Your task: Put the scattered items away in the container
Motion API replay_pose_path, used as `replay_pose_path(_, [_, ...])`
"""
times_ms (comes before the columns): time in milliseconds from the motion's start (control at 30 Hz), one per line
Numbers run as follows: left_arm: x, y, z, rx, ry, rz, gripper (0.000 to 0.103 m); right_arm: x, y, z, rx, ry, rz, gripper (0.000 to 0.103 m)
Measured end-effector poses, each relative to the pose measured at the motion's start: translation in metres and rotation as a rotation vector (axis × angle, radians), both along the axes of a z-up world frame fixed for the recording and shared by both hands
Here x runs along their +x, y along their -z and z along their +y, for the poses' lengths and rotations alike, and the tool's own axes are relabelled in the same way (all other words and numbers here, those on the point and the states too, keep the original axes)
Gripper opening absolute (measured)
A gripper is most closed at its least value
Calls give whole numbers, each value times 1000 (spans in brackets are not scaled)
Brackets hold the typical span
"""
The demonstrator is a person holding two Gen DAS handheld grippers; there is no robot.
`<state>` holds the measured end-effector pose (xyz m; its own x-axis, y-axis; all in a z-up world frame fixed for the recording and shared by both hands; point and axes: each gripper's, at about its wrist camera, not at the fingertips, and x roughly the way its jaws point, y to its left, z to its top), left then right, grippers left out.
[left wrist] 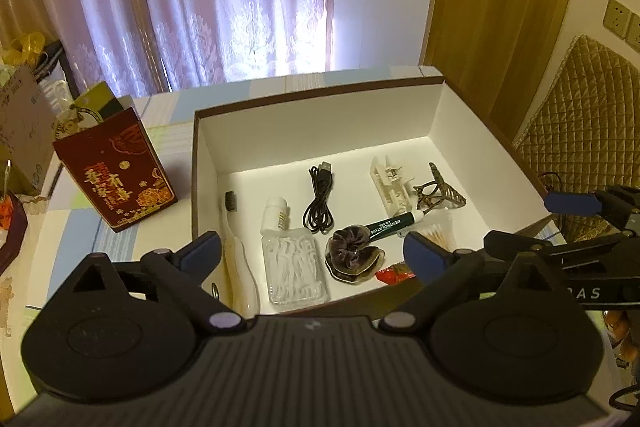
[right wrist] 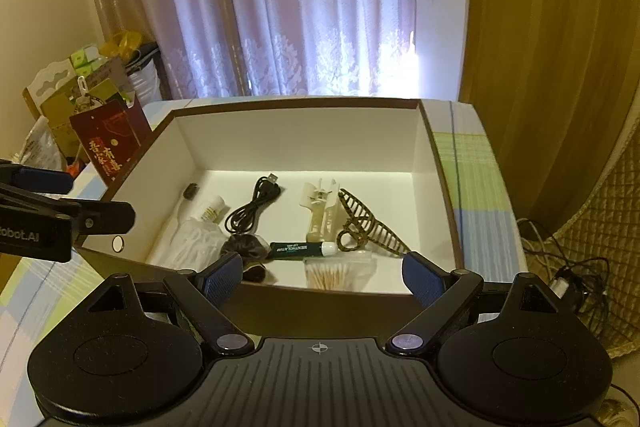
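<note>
A white-lined box with a brown rim [left wrist: 320, 95] [right wrist: 432, 135] stands on the table. Inside it lie a black USB cable [left wrist: 319, 201] [right wrist: 252, 209], a white hair clip [left wrist: 390, 185] [right wrist: 320, 211], a brown claw clip [left wrist: 438, 193] [right wrist: 366, 227], a green lip-balm tube [left wrist: 394, 223] [right wrist: 304, 250], a dark scrunchie [left wrist: 352, 253] [right wrist: 244, 247], cotton swabs [left wrist: 434, 233] [right wrist: 330, 275], a clear floss-pick case [left wrist: 294, 267], a small white bottle [left wrist: 275, 214] [right wrist: 210, 209] and a toothbrush [left wrist: 236, 247]. My left gripper [left wrist: 312, 251] is open above the box's near edge, holding nothing. My right gripper [right wrist: 322, 277] is open there too, also holding nothing.
A dark red gift bag [left wrist: 114, 173] [right wrist: 110, 143] stands left of the box. A red wrapper [left wrist: 394, 273] lies at the box's near wall. Cartons and bags [right wrist: 76, 99] crowd the far left. A quilted chair [left wrist: 580, 107] and floor cables [right wrist: 568, 283] are on the right.
</note>
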<state>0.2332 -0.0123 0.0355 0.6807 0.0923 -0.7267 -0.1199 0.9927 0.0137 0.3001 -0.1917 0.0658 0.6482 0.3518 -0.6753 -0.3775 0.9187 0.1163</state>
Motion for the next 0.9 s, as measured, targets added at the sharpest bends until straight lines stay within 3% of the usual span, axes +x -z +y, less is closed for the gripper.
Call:
replay_pose_path(100, [-11, -4, -3, 12, -7, -26, 102, -9, -3, 0, -24, 17, -25, 92])
replay_pose_path(433, [-42, -11, -13, 27, -23, -43, 102, -40, -14, -3, 6, 10, -47, 92])
replay_pose_path(900, [-83, -21, -26, 20, -65, -9, 102, -70, -24, -12, 4, 17, -15, 92])
